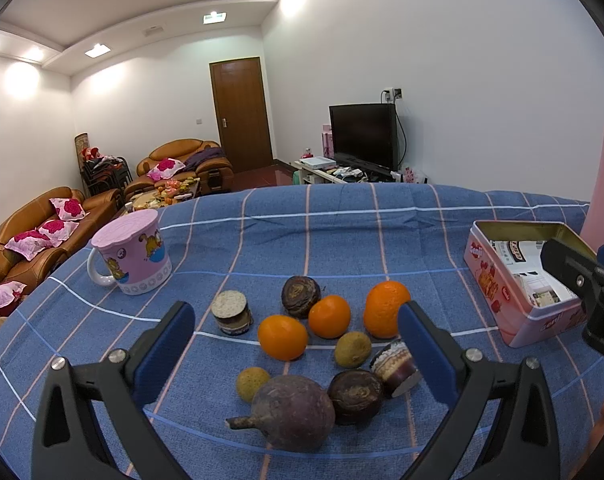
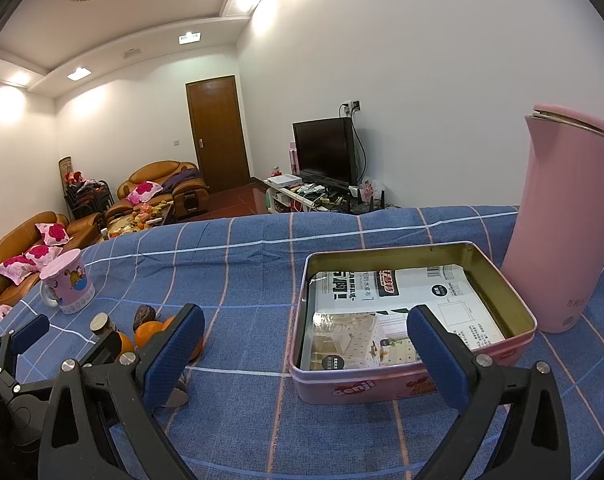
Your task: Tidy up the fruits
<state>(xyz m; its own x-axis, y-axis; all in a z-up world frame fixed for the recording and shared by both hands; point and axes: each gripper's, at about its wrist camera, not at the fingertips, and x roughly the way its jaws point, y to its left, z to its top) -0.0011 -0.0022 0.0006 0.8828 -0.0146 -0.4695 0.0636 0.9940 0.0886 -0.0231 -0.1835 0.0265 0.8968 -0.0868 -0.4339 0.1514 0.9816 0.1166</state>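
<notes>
I had both the left gripper (image 1: 297, 340) and right gripper (image 2: 306, 344) spread, holding nothing. The oranges (image 1: 282, 337) sat clustered on the tabletop (image 1: 342, 232) left of the open tin (image 2: 414, 384). They looked firm, smooth and apt to roll, so I judged a grip across the widest part safest

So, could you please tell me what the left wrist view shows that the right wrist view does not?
Only the left wrist view shows the whole fruit cluster: the large dark purple stemmed fruit, two small greenish-yellow round fruits and the tipped dark dessert cup.

Only the right wrist view shows the tall pink kettle in full, and the printed paper lining the tin.

Both show the pink rectangular tin, the pink lidded cartoon mug, the oranges and the blue checked cloth. Both tongs, left and right, are open.
</notes>
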